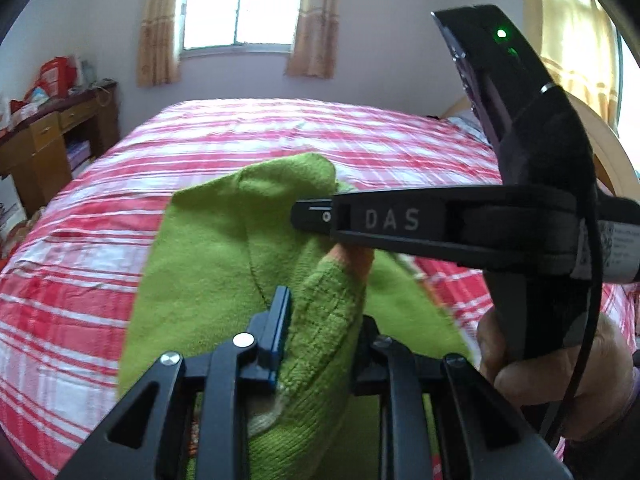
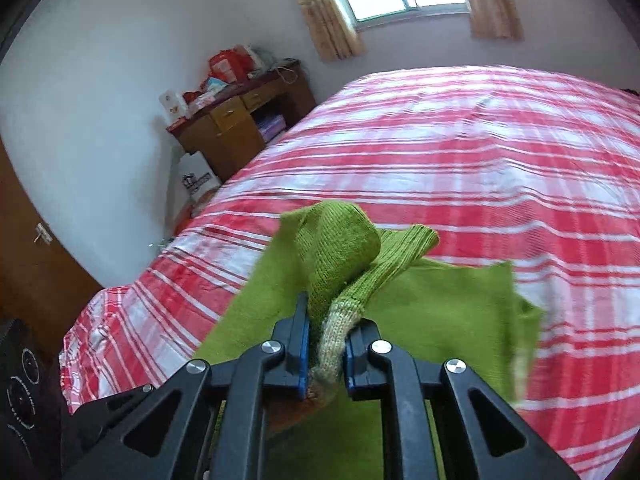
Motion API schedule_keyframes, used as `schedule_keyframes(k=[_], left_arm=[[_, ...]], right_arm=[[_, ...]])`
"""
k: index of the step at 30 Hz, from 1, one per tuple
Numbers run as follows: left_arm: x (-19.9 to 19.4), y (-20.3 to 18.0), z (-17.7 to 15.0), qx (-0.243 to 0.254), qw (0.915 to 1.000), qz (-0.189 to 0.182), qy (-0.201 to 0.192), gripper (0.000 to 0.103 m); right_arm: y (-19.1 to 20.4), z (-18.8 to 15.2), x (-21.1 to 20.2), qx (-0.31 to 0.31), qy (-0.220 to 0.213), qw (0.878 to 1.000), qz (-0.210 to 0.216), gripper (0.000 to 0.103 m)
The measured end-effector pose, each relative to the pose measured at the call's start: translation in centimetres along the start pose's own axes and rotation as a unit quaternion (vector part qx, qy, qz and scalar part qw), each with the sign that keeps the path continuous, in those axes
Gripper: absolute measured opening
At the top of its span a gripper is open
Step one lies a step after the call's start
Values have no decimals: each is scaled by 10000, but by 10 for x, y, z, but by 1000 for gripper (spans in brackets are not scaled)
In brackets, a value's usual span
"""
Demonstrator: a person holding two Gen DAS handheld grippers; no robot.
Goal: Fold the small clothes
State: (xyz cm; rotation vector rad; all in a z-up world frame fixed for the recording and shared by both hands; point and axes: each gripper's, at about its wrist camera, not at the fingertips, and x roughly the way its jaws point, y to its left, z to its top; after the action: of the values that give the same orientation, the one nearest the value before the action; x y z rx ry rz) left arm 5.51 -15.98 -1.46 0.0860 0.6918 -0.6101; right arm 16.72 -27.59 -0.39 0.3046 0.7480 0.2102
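A small lime-green knitted garment (image 1: 224, 248) lies partly lifted over the red-and-white checked bedspread (image 1: 80, 240). My left gripper (image 1: 320, 328) is shut on a ribbed green fold with a pale trim. In that same view my right gripper (image 1: 316, 216) reaches in from the right, held by a hand (image 1: 532, 364), its tip at the cloth. The right wrist view shows the right gripper (image 2: 326, 340) shut on a bunched green sleeve (image 2: 384, 264) with a pale cuff. The rest of the garment (image 2: 440, 304) hangs below and spreads to the right.
The bedspread (image 2: 480, 160) covers most of both views. A wooden desk (image 1: 52, 136) piled with bags and boxes stands by the wall left of the bed, the desk (image 2: 240, 120) also showing in the right wrist view. A curtained window (image 1: 240, 4) is behind. A brown door (image 2: 32, 264) is at the left.
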Motion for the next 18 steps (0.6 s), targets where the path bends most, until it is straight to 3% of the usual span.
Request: schedule_keyframes(k=[9, 14, 18], left_arm=[[42, -53, 0, 196, 9990, -151, 365, 23], [59, -63, -5, 361, 9979, -79, 533, 23], [53, -69, -9, 596, 9965, 0, 588, 27]], right_arm=[[-71, -19, -14, 314, 199, 9989, -285, 12], [-102, -40, -9, 626, 267, 9969, -405, 12], [-110, -50, -10, 861, 88, 9958, -311, 12]])
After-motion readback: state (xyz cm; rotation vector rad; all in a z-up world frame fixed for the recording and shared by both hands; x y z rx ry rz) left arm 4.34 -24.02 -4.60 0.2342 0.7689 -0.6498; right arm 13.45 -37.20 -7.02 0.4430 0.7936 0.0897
